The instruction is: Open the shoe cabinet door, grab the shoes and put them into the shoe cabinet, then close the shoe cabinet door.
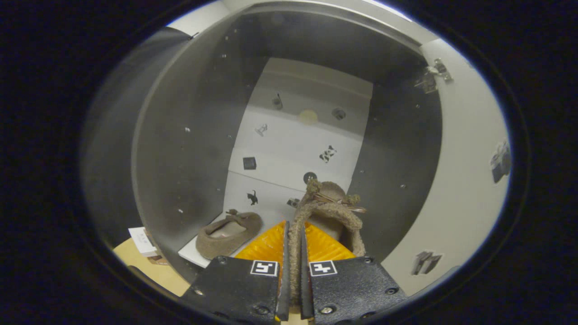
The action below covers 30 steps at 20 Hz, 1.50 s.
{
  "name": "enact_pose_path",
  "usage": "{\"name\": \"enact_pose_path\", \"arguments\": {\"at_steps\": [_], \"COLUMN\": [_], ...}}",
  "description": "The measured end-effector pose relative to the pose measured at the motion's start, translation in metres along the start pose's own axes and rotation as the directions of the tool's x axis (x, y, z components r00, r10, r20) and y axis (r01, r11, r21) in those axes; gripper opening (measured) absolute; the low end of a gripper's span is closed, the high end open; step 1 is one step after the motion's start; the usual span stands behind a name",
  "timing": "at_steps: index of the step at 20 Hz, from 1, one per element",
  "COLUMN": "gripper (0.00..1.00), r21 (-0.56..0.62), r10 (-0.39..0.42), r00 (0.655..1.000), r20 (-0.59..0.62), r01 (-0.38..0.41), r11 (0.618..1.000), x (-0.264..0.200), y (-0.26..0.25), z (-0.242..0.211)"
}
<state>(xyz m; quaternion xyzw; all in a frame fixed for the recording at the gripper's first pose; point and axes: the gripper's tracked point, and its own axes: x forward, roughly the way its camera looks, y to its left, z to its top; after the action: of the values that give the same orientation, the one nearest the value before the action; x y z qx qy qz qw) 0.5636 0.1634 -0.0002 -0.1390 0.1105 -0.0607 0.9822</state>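
Observation:
My gripper [293,253] is shut on the fuzzy collar of a brown slipper [332,207], which hangs just ahead of the fingers inside the mouth of the shoe cabinet [189,135]. The slipper has a small bow on its toe and points away from me. A second brown slipper [228,234] lies on the cabinet's white floor, to the left of the fingers. The cabinet door [460,180] stands open on the right, with a metal hinge [433,74] near its top.
The cabinet has dark grey side walls and a white back panel [302,140] with small stickers. A wooden surface with a small white card [142,241] lies outside the cabinet's left wall.

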Motion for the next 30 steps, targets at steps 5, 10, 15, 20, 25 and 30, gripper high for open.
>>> {"name": "enact_pose_path", "arguments": {"at_steps": [5,10,15,20,25,30], "gripper": [0.13,0.13,0.14,0.2,0.48,0.79], "r21": [-0.047,-0.036,0.119,0.195,0.179,0.134], "r10": [0.037,0.071,0.193,0.184,0.131,0.037], "r00": [0.997,0.99,0.971,0.963,0.98,0.99], "r20": [-0.072,-0.123,-0.14,-0.196,-0.152,-0.133], "r01": [-0.041,-0.076,-0.177,-0.146,-0.103,-0.019], "r11": [0.998,0.996,0.977,0.97,0.978,0.991], "x": [0.062,0.103,0.119,0.124,0.103,0.057], "y": [0.013,0.02,0.043,0.04,0.028,0.017], "z": [-0.05,-0.082,-0.094,-0.096,-0.078,-0.062]}}
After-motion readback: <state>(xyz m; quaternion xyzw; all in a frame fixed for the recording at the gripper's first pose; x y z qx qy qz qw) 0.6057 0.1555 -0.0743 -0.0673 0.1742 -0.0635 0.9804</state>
